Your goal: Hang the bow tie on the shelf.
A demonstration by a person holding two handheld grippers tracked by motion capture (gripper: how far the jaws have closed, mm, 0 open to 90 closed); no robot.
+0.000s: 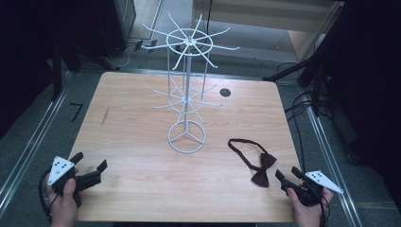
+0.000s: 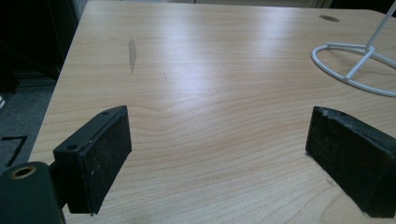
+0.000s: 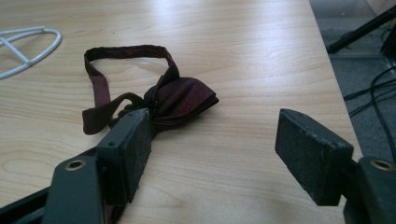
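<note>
At the near left corner of the light wooden table (image 1: 142,142), left gripper (image 1: 90,163) held in a hand (image 1: 64,201), black fingers (image 2: 100,154) spread wide over bare wood, nothing between them. Toward the middle, a white wire rotating display stand with two tiers of hooks (image 1: 187,94), upright on its ring base (image 2: 350,67). Right of the base, well apart from it, a dark maroon fabric bow tie with a looped strap (image 1: 257,163), flat on the table. At the near right corner, right gripper (image 1: 289,175), fingers (image 3: 313,154) likewise released, one just beside the bow (image 3: 182,100), whether touching it unclear.
</note>
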